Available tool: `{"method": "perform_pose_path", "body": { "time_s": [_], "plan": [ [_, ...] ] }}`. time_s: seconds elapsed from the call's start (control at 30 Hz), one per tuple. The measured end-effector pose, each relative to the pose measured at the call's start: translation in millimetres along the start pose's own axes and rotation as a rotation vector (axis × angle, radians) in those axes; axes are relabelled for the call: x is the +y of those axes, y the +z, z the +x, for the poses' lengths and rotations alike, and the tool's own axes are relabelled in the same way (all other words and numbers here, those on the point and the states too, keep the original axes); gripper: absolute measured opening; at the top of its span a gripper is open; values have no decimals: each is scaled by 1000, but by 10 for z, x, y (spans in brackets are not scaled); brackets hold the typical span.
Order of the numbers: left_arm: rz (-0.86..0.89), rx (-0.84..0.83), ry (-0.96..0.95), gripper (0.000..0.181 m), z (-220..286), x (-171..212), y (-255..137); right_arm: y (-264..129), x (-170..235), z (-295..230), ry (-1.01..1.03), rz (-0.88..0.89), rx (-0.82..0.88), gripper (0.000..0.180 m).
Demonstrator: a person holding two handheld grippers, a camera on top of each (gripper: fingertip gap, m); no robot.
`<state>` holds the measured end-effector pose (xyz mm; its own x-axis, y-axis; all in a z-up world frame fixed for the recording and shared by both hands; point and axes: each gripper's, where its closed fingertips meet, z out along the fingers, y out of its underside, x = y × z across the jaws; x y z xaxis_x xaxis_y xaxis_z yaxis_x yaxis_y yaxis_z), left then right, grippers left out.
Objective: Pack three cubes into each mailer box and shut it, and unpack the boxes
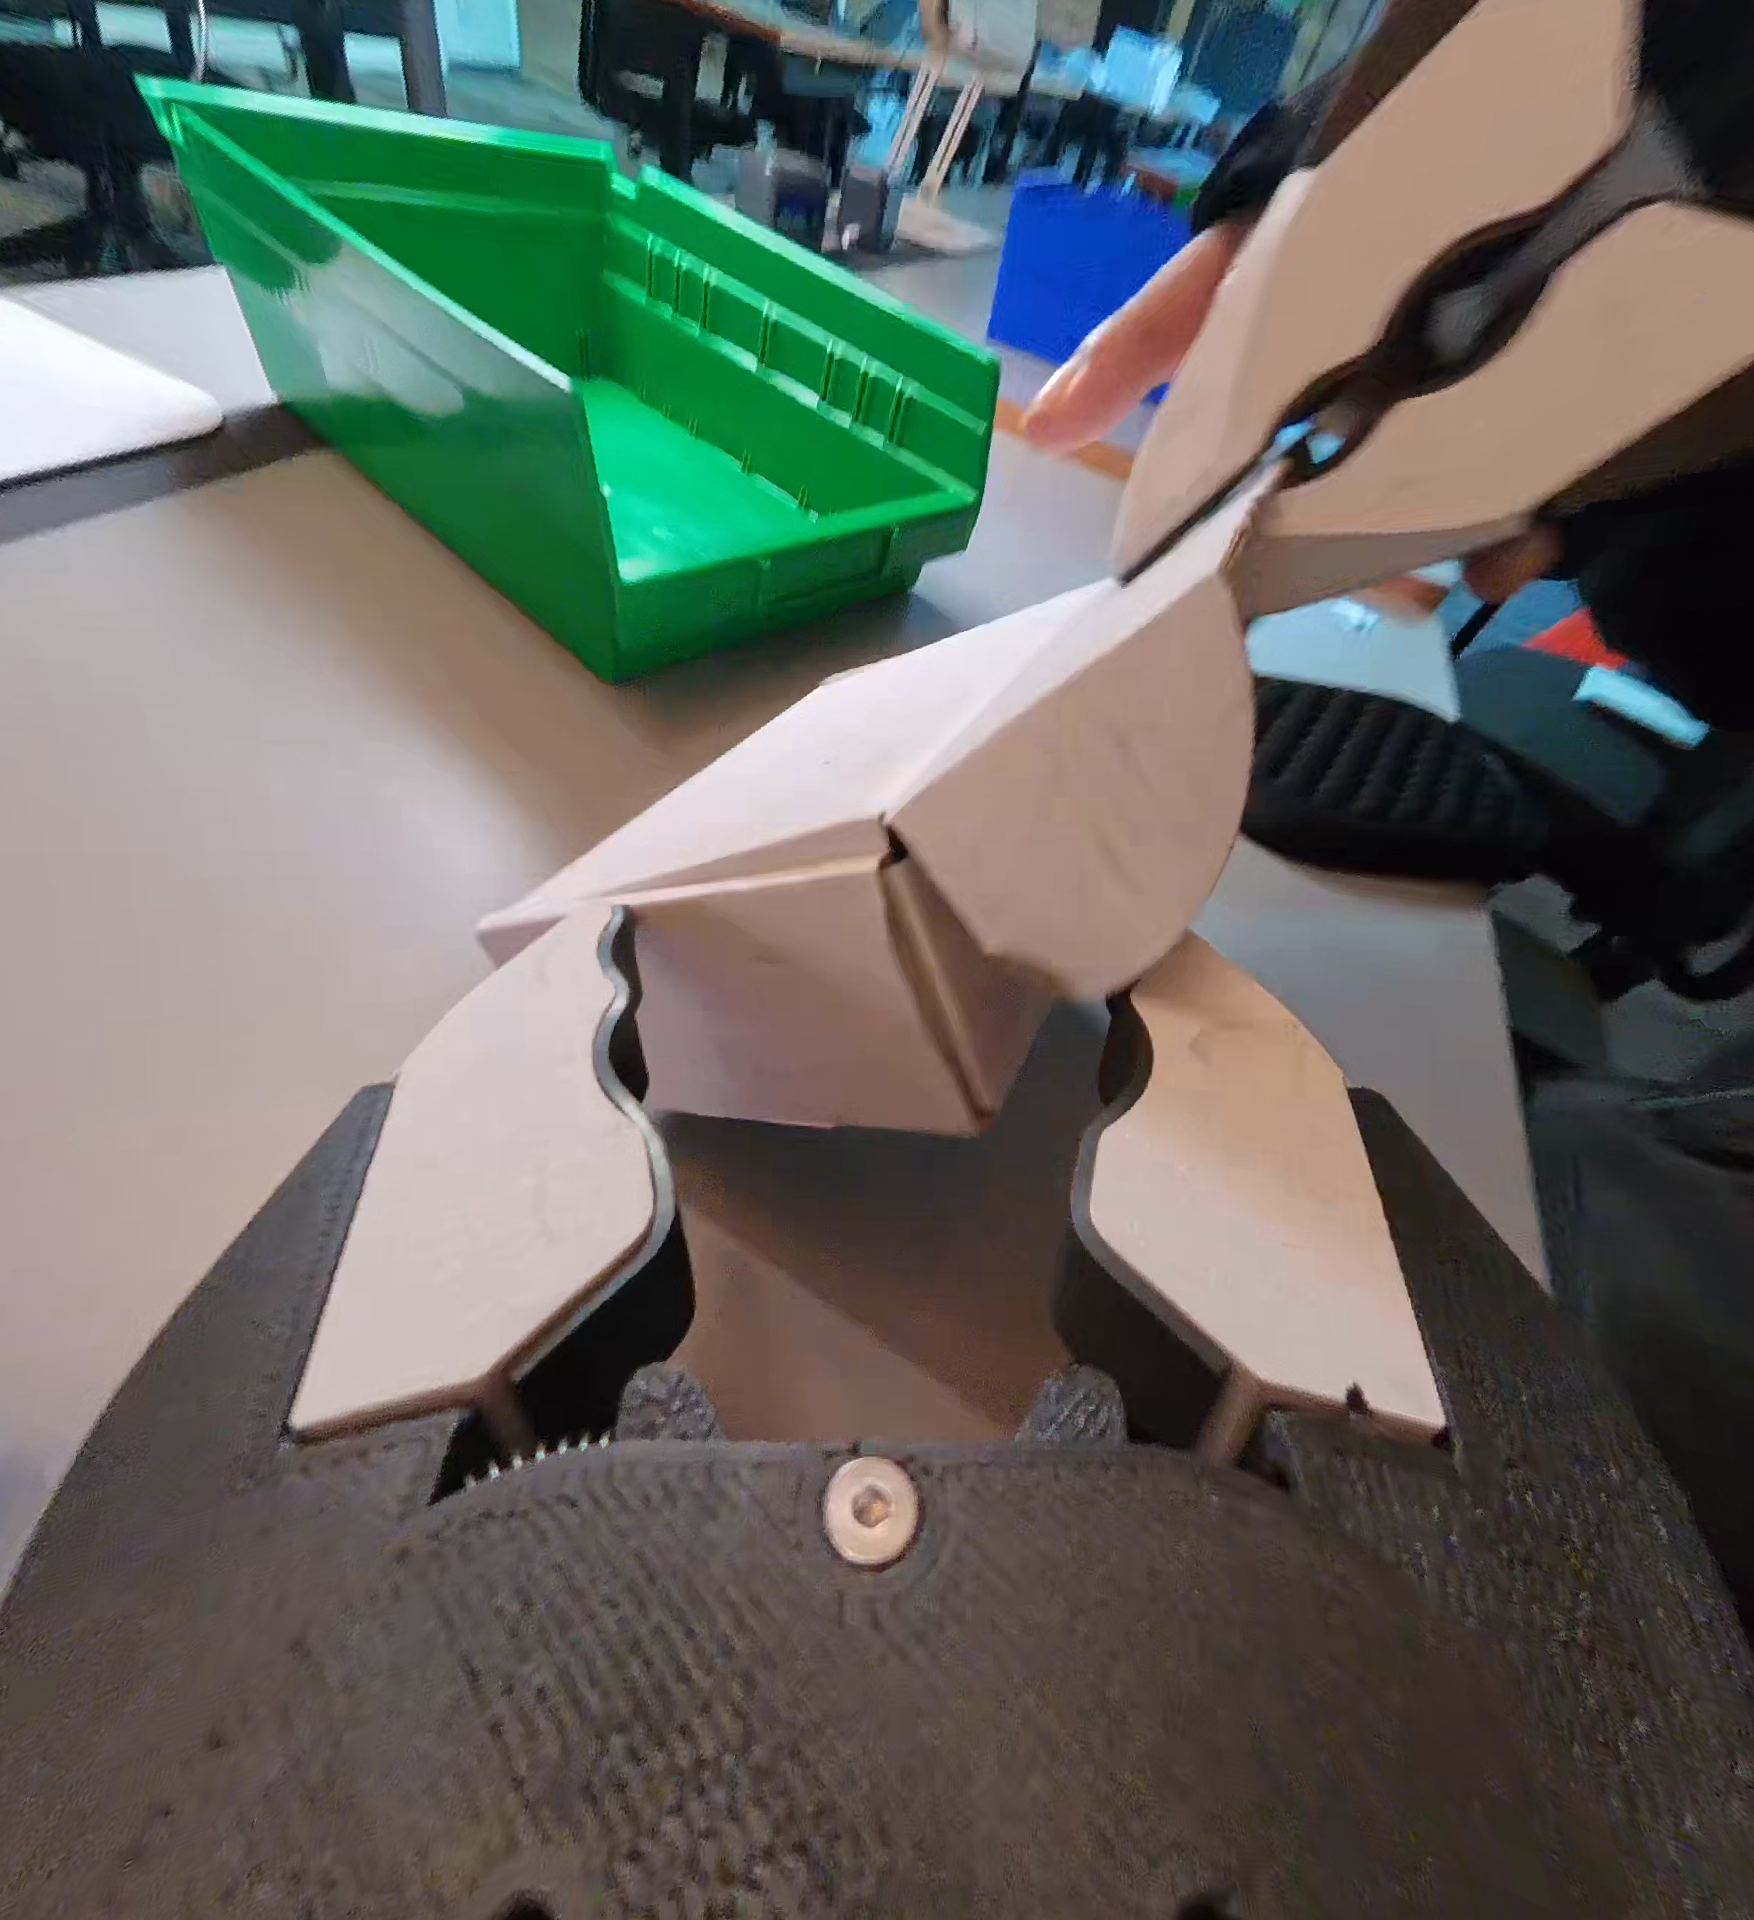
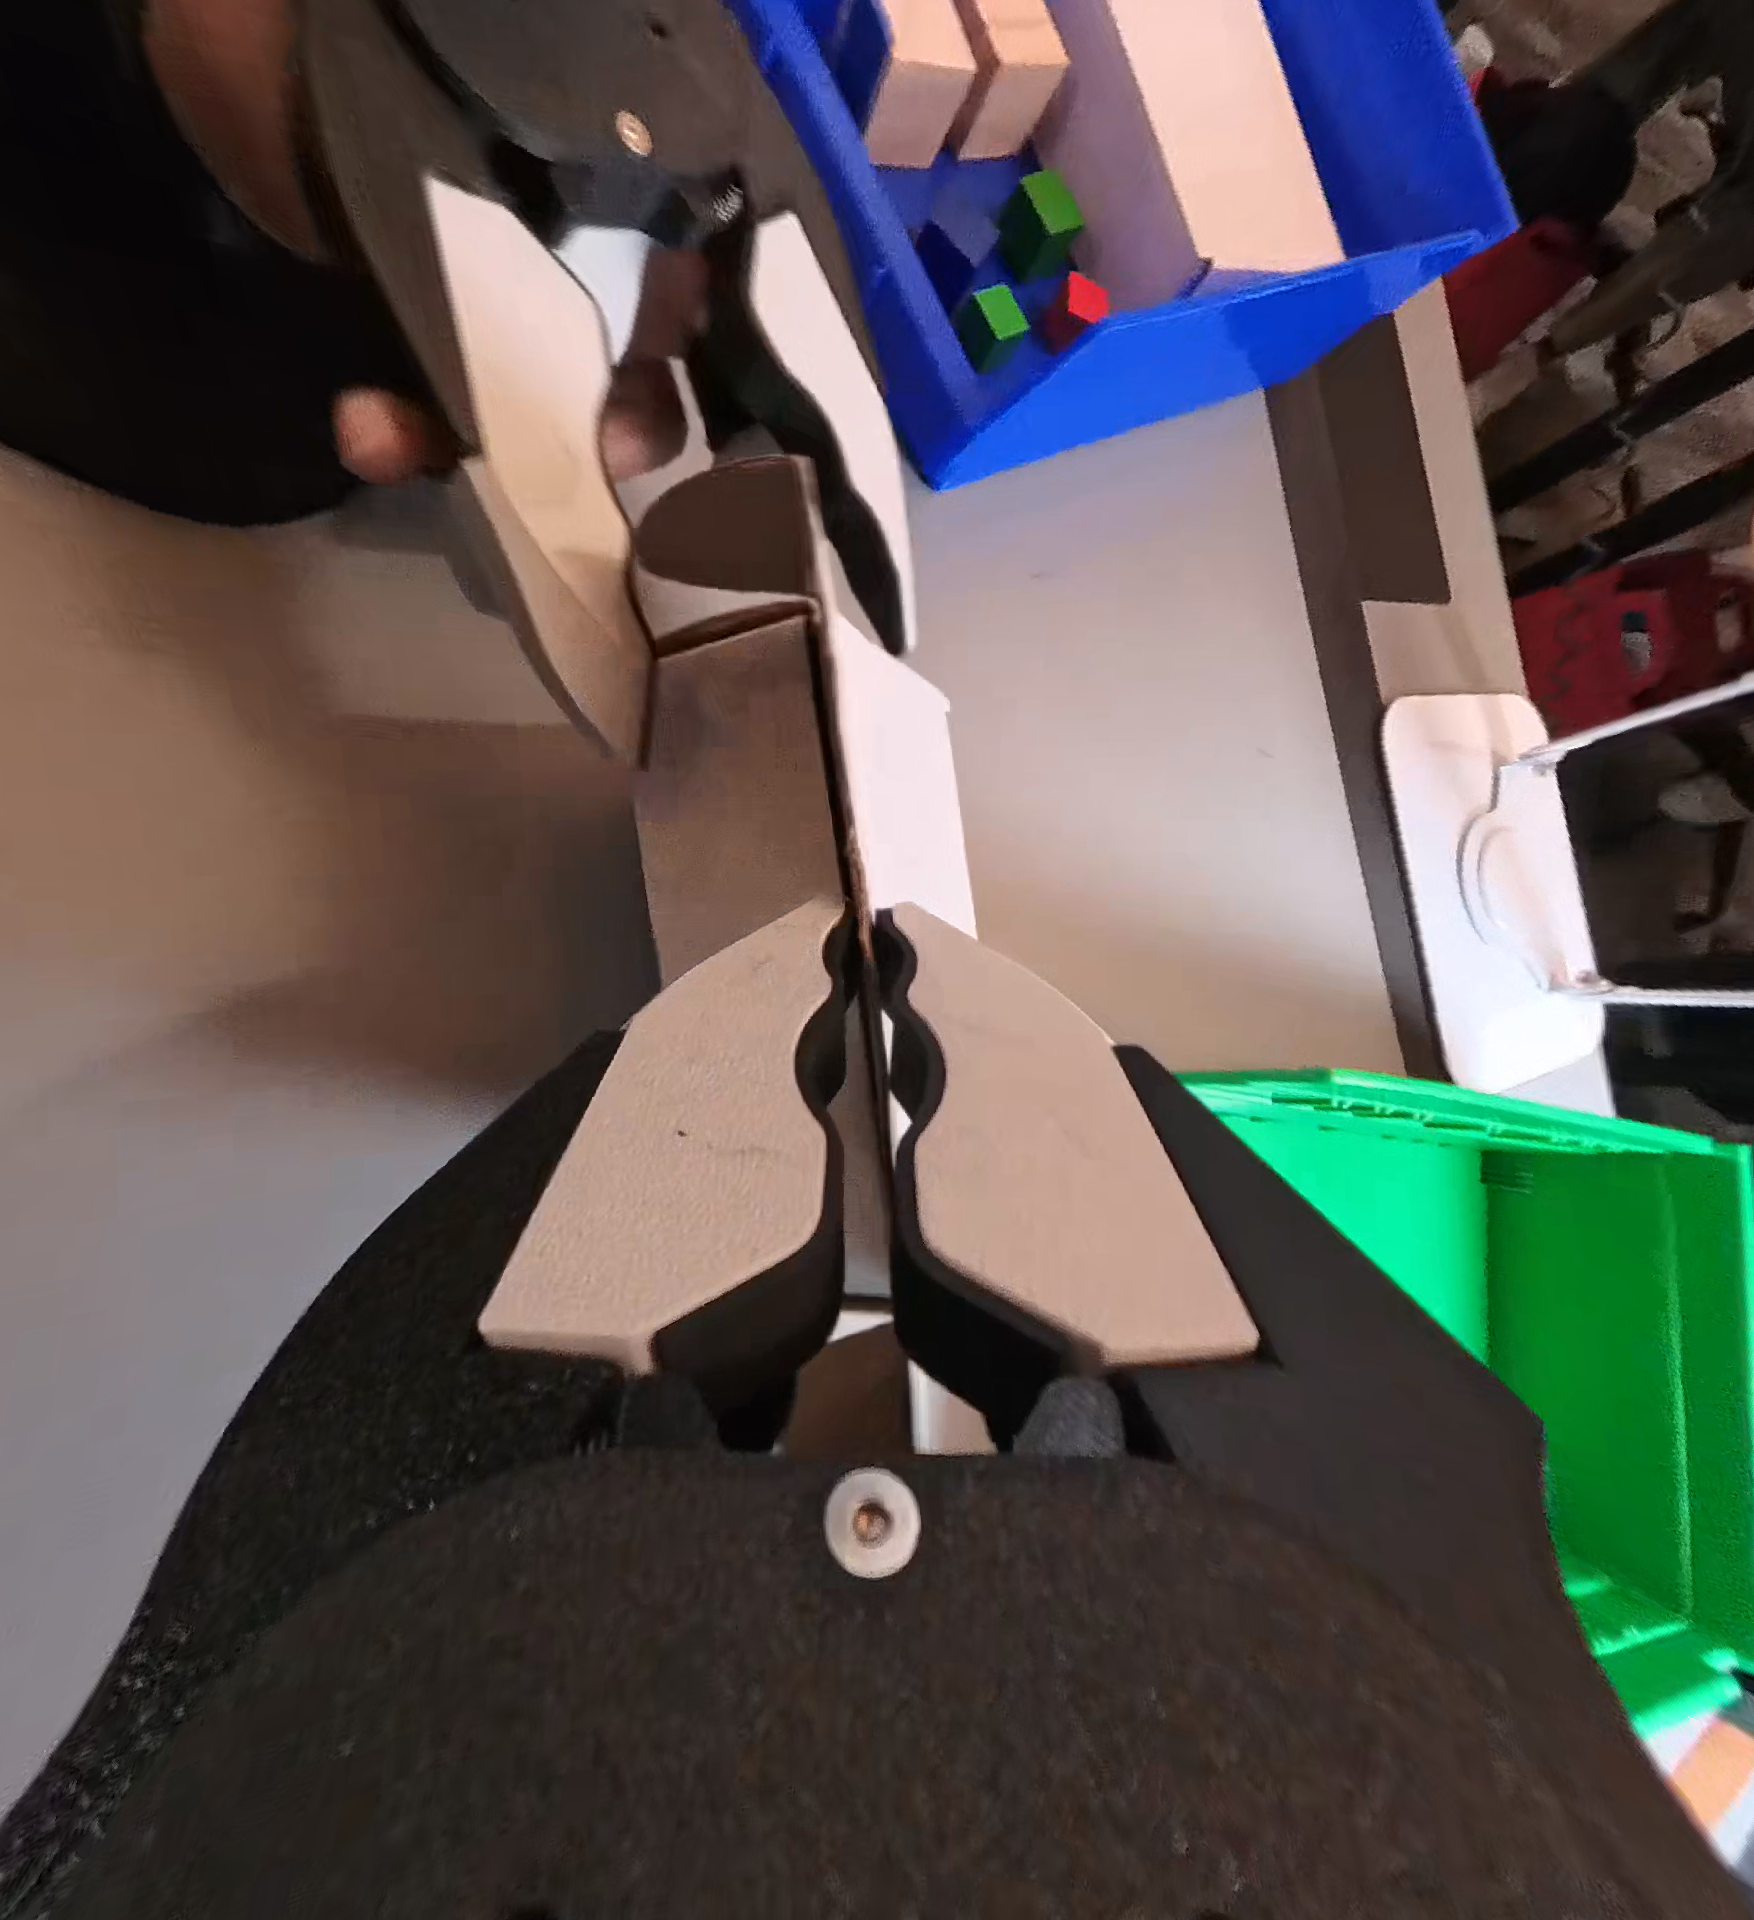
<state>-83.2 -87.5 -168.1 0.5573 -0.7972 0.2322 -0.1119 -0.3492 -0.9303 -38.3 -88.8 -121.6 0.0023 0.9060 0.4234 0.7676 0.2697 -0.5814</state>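
Note:
A grey cardboard mailer box point(image 1: 800, 1018) hangs tilted a little above the table. My left gripper point(image 1: 873, 966) straddles its near end, with a finger touching each side. My right gripper point(image 1: 1205, 520) comes in from the upper right and is shut on the edge of the box's lid point(image 1: 956, 727), which is raised. In the right wrist view, my right gripper point(image 2: 868, 930) pinches the thin lid edge point(image 2: 904, 790), and the left gripper point(image 2: 748, 686) clamps the far end of the box point(image 2: 738, 748). The box's inside is hidden. Green point(image 2: 1039, 213), red point(image 2: 1075, 307) and blue point(image 2: 956, 244) cubes lie in a blue bin point(image 2: 1216, 322).
An empty green bin point(image 1: 437, 395) stands on the table beyond the box; it also shows in the right wrist view point(image 2: 1579, 1351). The blue bin also holds mailer boxes point(image 2: 966, 94). A white stand base point(image 2: 1475, 862) sits near the table's edge. A black chair point(image 1: 1392, 769) is beside the table. My hands' fingertips stand some 8 cm from each other.

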Motion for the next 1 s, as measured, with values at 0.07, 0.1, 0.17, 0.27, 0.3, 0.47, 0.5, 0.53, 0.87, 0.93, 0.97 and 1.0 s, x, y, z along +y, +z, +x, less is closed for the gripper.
{"method": "perform_pose_path", "body": {
  "time_s": [0.07,0.1,0.17,0.27,0.3,0.47,0.5,0.53,0.87,0.93,0.97,1.0],
  "plan": [
    [-70,-54,49,83,-56,130,88,57,-48,-122,-55,8,-4,2],
    [-109,-71,86,80,-74,206,117,67,-79,-176,-64,22,-20,2],
    [-208,-116,160,76,-118,385,150,68,-94,-186,-63,26,-32,2],
    [-340,-195,348,72,-193,624,155,-14,-166,-86,-42,77,-64,2],
    [-360,-207,398,70,-194,660,152,-50,-194,-18,-33,96,-70,1],
    [-335,-239,507,63,-199,565,65,-94,-164,363,5,89,-102,1],
    [-301,-254,522,61,-213,491,24,-81,-151,431,15,84,-107,1],
    [-260,-267,539,60,-221,403,-21,-64,-141,497,24,79,-108,1],
    [-351,-245,804,10,-105,488,79,132,-354,541,26,91,-256,2],
    [-377,-262,823,9,-134,501,80,197,-339,616,9,76,-259,2],
    [-385,-262,824,9,-135,501,75,222,-344,675,11,83,-265,2],
    [-394,-259,816,8,-135,506,70,243,-366,756,19,102,-267,2]
  ]
}}
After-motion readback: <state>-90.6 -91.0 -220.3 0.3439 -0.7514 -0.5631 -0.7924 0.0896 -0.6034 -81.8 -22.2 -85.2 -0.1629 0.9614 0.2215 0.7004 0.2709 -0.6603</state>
